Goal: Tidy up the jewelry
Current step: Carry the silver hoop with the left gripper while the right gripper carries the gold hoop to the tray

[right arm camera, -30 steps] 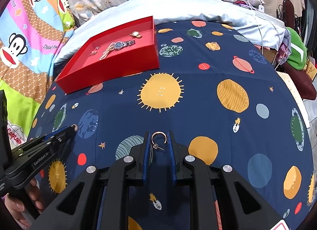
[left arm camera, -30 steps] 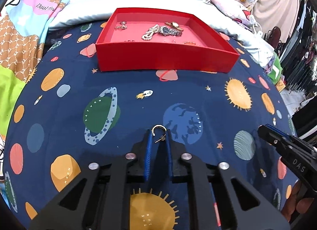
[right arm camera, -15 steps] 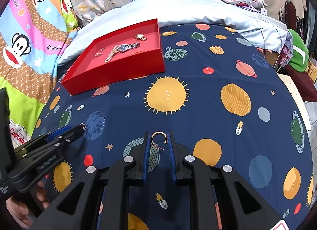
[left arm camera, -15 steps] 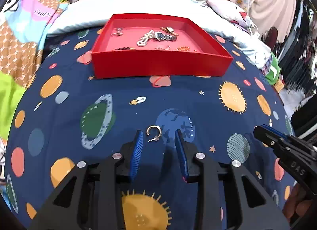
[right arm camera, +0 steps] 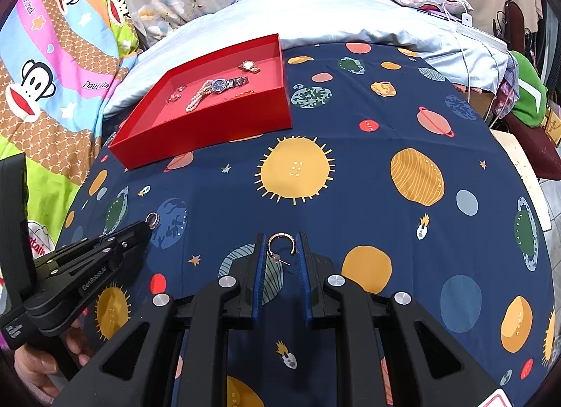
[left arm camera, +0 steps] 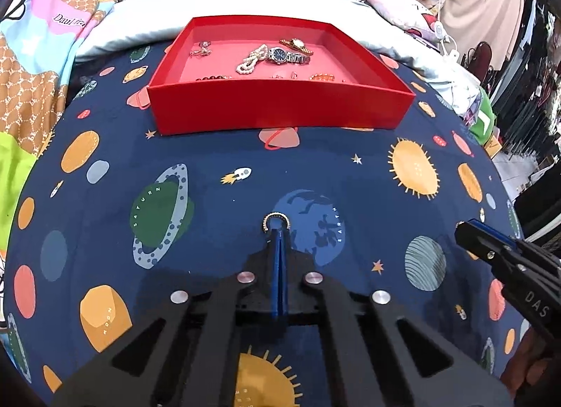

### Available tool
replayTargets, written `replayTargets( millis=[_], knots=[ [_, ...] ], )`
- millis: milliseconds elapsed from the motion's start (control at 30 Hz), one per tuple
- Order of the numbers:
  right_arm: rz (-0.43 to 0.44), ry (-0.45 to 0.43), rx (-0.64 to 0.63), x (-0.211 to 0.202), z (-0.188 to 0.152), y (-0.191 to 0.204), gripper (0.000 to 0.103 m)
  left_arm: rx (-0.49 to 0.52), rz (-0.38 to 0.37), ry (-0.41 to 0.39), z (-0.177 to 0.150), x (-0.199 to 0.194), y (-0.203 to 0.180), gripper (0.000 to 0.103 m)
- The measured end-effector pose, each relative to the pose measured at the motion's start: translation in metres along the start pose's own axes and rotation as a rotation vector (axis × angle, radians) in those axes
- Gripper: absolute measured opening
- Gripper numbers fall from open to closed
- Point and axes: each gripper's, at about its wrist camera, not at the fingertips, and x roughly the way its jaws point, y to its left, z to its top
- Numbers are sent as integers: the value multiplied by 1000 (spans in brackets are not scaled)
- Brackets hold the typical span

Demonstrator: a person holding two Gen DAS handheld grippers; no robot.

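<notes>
Left claw [left arm camera: 278, 231]: blue pads pressed together, pinching the lower end of a small hoop earring; seen low over the cloth near the printed Earth.
Left earring [left arm camera: 276, 220]: a stone-set hoop, its loop projecting past the closed tips; whether it is touching the cloth cannot be told.
Right claw [right arm camera: 282, 249]: parted a little, a second hoop earring framed between the pads; contact with the pads cannot be told.
Right earring [right arm camera: 280, 242]: gold-toned hoop with its post pointing back between the fingers, over a striped planet print.
Tray [left arm camera: 280, 110]: red, shallow, set at the far side of the cloth, well apart from both claws.
Tray contents: a steel watch [left arm camera: 289, 56] with blue dial, a pearl strand [left arm camera: 250, 62] touching it, a gold watch [left arm camera: 296, 44] behind, small earrings and beaded pieces scattered along the floor.
Cloth [right arm camera: 350, 196]: navy, printed with suns and planets, spread over the bed.
Pillow [right arm camera: 315, 26]: pale blue, lying behind the tray.
</notes>
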Motion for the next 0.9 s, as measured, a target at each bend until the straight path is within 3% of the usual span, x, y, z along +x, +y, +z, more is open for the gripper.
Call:
replayTargets(
  millis=[200,267,300,467,533,900],
  knots=[
    [2,1,1,0,0,0,16,-16,-22,-28,0,-5,1,3],
    [3,1,1,-1,0,0,16,4,-4,-35,2,-5,-3,24],
    [5,1,0,-1,0,1,16,12,11,-33,3,-3,-5,25],
    [6,1,-5,-3,1,2,16,36,20,-17,8,10,-9,24],
    [5,2,-2,-3,1,1,16,53,27,-17,8,12,-11,16],
    [16,-12,-5,-9,7,1,16,14,9,-27,9,-3,-5,16]
  ],
)
